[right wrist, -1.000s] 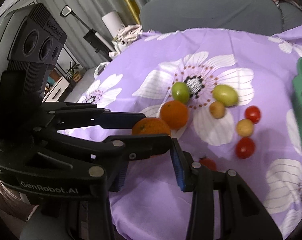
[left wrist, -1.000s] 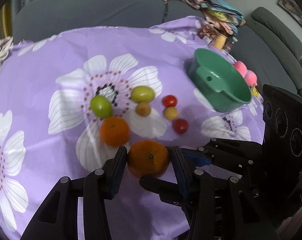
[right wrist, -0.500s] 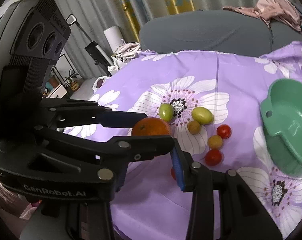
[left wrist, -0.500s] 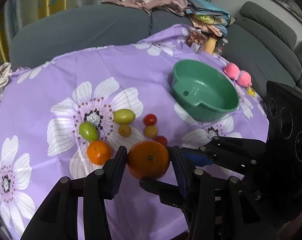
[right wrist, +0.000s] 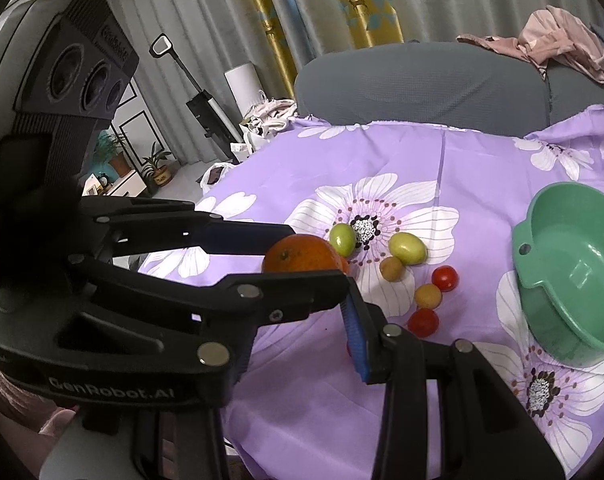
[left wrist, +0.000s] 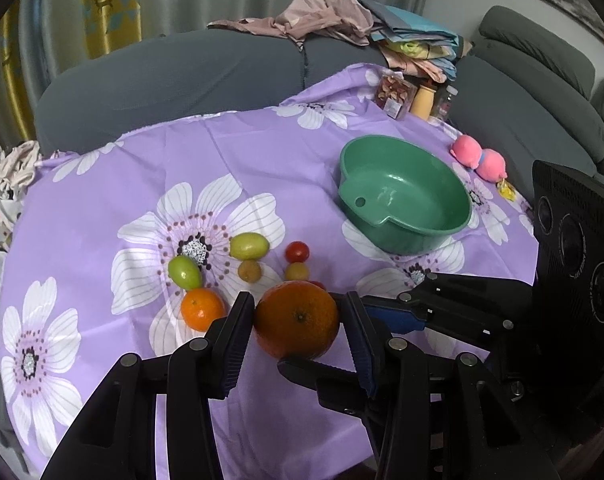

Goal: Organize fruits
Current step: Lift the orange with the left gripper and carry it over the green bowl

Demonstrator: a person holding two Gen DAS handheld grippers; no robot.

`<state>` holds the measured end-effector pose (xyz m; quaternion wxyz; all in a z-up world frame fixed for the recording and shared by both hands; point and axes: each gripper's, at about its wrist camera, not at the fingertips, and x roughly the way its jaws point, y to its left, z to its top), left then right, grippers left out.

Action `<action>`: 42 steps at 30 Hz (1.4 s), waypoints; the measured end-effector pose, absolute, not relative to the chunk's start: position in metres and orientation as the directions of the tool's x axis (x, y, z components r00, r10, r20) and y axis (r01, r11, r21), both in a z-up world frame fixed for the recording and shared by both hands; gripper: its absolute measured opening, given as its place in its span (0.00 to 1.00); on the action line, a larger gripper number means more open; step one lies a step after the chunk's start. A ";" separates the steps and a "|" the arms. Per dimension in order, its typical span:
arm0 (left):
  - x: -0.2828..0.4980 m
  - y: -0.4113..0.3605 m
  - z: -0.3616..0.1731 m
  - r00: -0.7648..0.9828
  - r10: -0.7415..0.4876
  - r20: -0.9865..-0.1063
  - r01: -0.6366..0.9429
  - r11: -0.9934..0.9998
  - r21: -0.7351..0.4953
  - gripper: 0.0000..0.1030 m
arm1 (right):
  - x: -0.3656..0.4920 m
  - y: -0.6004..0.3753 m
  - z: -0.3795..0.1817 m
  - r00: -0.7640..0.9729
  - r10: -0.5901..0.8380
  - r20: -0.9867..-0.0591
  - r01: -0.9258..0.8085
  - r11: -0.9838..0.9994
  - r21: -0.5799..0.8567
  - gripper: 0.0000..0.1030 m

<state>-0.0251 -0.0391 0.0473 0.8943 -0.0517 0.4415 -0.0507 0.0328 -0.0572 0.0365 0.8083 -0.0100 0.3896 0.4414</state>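
Note:
My left gripper is shut on a large orange and holds it above the purple flowered cloth; the orange also shows in the right wrist view. On the cloth lie a smaller orange, two green fruits, small yellow-brown fruits and cherry tomatoes. An empty green bowl stands to the right, also in the right wrist view. My right gripper is open and empty, low near the table's front edge, under the left gripper.
Pink plush toys and jars stand at the table's far right edge. A grey sofa with piled clothes runs behind the table. A vacuum stands on the floor at left.
My left gripper has lifted the large orange up and away from the cloth; the fruits and bowl look farther off. The right gripper has risen with it and stays open.

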 end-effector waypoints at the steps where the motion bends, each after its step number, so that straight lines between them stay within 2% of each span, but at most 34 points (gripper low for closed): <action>1: -0.024 -0.041 0.048 0.605 -0.135 -0.785 0.047 0.990 -0.134 0.44 | 0.033 -0.059 0.037 0.308 0.707 -0.636 -0.721 0.610 0.329 0.40; 23: 0.037 -0.108 0.065 0.617 -0.197 -0.762 0.196 0.976 -0.093 0.44 | 0.070 -0.129 0.051 0.448 0.679 -0.581 -0.639 0.698 0.322 0.40; 36: 0.096 -0.147 0.063 0.571 -0.378 -0.729 0.325 0.919 -0.222 0.44 | 0.108 -0.176 0.056 0.574 0.547 -0.609 -0.524 0.817 0.241 0.39; 42: 0.120 -0.161 0.049 0.533 -0.422 -0.733 0.365 0.897 -0.250 0.44 | 0.128 -0.197 0.046 0.591 0.496 -0.636 -0.469 0.853 0.229 0.39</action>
